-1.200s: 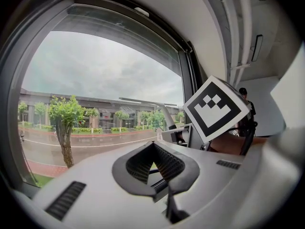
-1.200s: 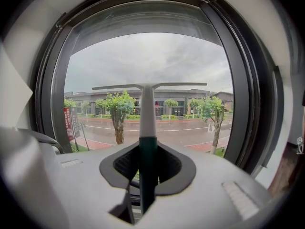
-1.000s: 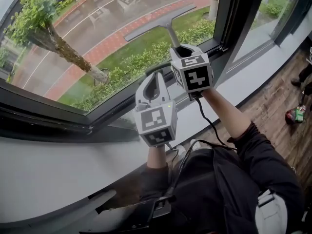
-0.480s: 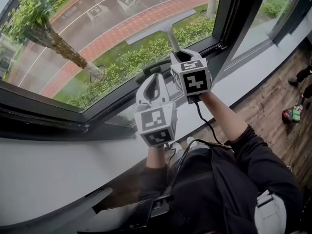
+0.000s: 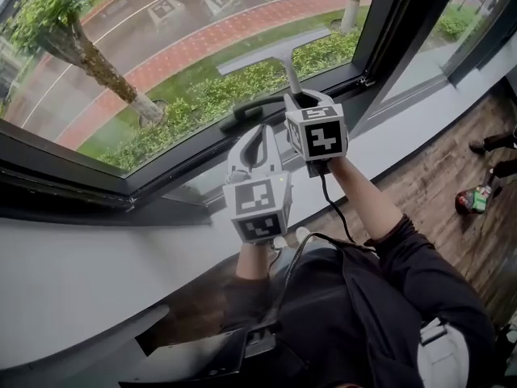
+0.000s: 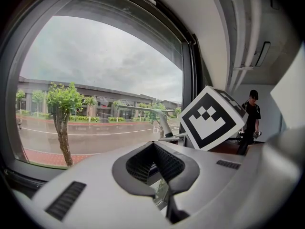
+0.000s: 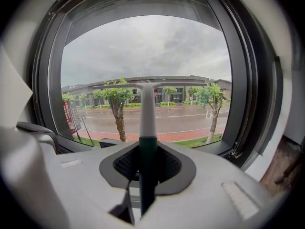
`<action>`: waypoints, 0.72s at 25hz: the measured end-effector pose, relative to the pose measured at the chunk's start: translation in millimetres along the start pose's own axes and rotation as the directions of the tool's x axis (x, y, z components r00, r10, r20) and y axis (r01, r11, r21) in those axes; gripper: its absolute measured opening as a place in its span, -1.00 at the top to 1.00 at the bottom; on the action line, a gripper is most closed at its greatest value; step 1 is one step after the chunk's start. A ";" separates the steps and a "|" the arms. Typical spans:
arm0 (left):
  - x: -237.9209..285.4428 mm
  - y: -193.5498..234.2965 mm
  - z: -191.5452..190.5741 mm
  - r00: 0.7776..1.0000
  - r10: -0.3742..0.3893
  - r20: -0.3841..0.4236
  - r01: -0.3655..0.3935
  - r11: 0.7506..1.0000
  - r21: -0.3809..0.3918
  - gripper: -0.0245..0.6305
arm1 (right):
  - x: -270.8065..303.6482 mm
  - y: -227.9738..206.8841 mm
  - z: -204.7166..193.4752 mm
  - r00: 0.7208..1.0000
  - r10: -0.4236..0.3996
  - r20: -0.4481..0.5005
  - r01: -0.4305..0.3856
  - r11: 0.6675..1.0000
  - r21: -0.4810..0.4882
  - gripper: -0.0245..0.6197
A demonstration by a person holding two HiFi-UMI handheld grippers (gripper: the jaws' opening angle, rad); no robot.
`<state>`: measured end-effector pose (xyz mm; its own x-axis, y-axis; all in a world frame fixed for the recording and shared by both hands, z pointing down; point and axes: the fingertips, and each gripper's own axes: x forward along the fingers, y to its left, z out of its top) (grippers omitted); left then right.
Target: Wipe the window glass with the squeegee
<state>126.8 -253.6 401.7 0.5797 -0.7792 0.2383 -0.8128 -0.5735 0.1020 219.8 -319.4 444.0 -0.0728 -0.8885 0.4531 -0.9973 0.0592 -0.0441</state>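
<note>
The window glass (image 5: 161, 47) filled most of the head view, set in a dark window frame (image 5: 380, 23) above a pale sill (image 5: 97, 273), with a wet road, trees and a hedge outside. The right gripper (image 5: 300, 99) was raised before the lower part of the pane, its jaws clamped on the dark green handle of the squeegee (image 5: 275, 51), which rose straight up between the pads in the right gripper view (image 7: 147, 109). The squeegee's pale blade lay across the glass low on the pane, just above the bottom frame. The left gripper (image 5: 257, 136) hung just beside and below the right one, its jaws drawn together at the tips with nothing between them (image 6: 153, 149). A black window handle (image 5: 250, 109) sat on the frame near both grippers
</note>
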 end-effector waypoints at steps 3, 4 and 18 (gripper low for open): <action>1.4 0.3 -4.3 1.000 0.007 0.000 -0.007 1.000 -0.014 0.93 | 2.4 -0.7 -6.6 1.000 0.003 -0.016 -0.003 1.000 0.004 0.71; 1.4 0.4 -5.6 1.000 0.008 -0.004 -0.008 1.000 -0.013 0.93 | 3.1 -1.1 -8.9 1.000 0.004 -0.021 -0.004 1.000 0.006 0.71; 4.8 2.8 -15.1 0.999 0.012 -0.040 -0.013 1.000 -0.021 0.93 | 13.8 -4.4 -36.5 0.996 0.010 -0.088 -0.010 1.000 0.004 0.71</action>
<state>126.4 -255.1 417.8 0.5669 -0.7755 0.2779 -0.8214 -0.5577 0.1194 222.7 -315.3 482.9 -0.0838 -0.8444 0.5291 -0.9964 0.0665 -0.0518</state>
